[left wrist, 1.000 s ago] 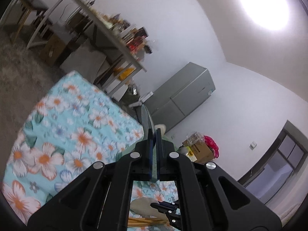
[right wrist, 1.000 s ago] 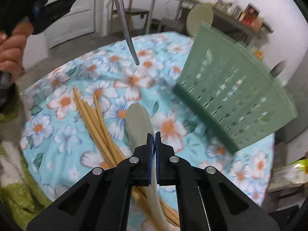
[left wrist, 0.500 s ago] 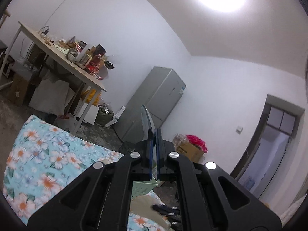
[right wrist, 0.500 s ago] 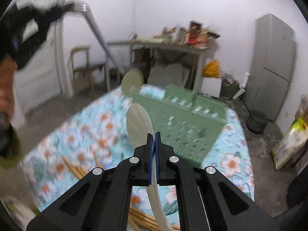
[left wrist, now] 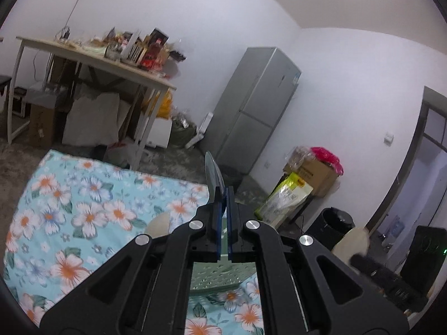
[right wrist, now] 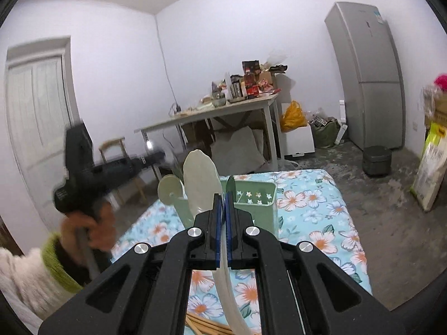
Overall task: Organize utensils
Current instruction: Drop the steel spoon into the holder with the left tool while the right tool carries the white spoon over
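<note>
Jaws shut above a floral tablecloth [left wrist: 83,212] near a grey fridge [left wrist: 251,109].

The left gripper [right wrist: 160,155] is showing only as a motion-blurred black shape. The cream spoon's [right wrist: 199,177] handle is running off the bottom edge. The chopsticks [right wrist: 202,326] are lying mostly hidden behind the right gripper [right wrist: 222,202].

My right gripper [right wrist: 222,203], matt black plastic with blue pads, pinches a smooth cream plastic rice paddle [right wrist: 201,180]. Just ahead stands a matt green perforated plastic basket [right wrist: 258,205] on flowered turquoise cloth [right wrist: 313,209].
</note>
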Tool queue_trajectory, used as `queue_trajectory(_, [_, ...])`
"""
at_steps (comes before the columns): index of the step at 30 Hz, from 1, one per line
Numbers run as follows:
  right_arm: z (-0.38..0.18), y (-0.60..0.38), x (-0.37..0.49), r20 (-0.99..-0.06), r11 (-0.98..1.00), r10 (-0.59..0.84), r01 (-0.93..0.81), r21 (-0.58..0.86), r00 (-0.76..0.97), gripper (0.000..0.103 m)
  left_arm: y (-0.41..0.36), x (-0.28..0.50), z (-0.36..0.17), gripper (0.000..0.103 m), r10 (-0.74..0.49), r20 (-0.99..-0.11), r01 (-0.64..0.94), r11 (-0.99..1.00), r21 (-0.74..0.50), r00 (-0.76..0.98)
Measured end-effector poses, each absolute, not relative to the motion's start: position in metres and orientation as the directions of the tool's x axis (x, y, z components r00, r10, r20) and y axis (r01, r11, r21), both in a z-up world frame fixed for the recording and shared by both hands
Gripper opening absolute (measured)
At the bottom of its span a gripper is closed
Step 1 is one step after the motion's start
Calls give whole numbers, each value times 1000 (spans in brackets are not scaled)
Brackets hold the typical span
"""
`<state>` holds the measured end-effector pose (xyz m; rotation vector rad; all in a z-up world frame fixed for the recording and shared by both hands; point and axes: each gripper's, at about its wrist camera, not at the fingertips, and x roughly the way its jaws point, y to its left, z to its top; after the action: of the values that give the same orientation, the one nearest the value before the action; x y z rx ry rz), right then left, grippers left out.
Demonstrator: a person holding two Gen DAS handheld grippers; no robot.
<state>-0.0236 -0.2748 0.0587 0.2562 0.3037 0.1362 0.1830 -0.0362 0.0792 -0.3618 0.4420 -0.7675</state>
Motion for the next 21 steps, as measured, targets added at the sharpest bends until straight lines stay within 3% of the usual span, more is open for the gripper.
queue_trajectory(4, [55, -299, -21, -236, 920, 207, -107, 377, 950, 3, -44, 192, 66, 4, -732, -294, 568, 669, -479, 614])
queue_trajectory(9, [54, -324, -7, -178, 864, 256, -143, 482, 950, 3, -47, 190, 64, 27, -741, -289, 575, 659, -485, 606])
queue_trajectory(21, [74, -365, 47, 55, 720, 364, -318, 617, 930, 3, -17, 142, 74, 54, -742, -251, 602, 657, -454, 621])
